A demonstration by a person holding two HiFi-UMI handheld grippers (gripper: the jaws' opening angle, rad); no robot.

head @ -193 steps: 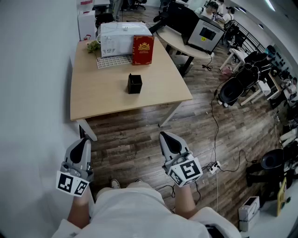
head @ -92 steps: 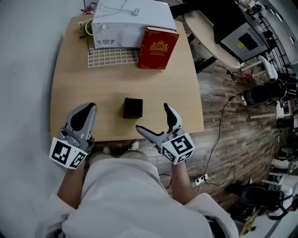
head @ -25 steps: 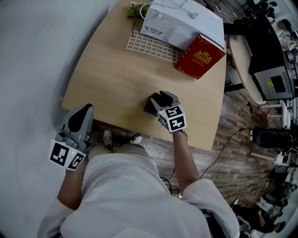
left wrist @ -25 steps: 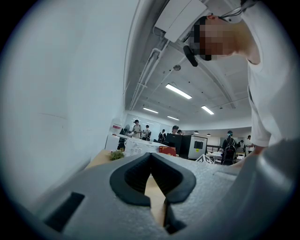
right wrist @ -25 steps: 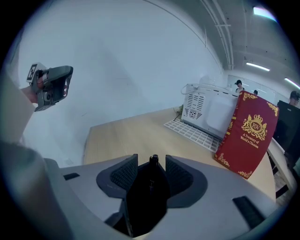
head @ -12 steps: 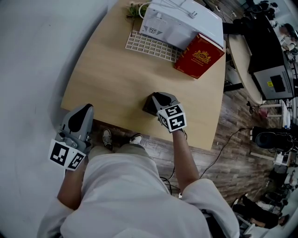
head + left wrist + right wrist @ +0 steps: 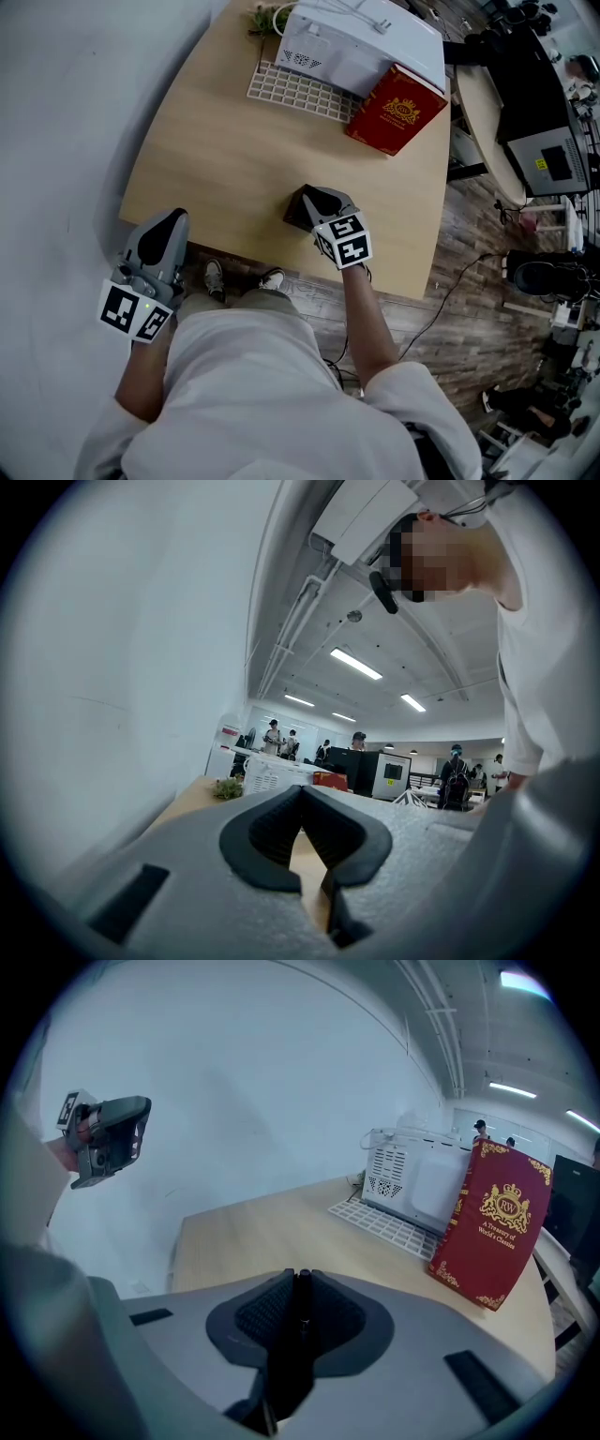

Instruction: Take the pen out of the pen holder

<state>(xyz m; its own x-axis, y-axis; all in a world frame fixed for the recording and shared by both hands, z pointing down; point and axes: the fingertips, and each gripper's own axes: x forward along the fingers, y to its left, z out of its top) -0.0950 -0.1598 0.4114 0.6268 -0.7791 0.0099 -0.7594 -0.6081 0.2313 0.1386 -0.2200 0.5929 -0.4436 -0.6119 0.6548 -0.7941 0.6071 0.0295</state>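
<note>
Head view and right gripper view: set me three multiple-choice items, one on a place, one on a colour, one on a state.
1. Where is the red book?
A. Upright beside the white appliance
B. On a chair
C. On the floor

2. What colour is the pen holder?
A. White
B. Red
C. Black

3. How do the right gripper's jaws stand?
A. Wide apart, empty
B. Closed on the pen
C. Closed on the book

Answers:
1 A, it stands right next to the appliance.
2 C, its visible wall is black.
3 B, the jaws have just been closing and the dark pen sits pinched between them.
</note>
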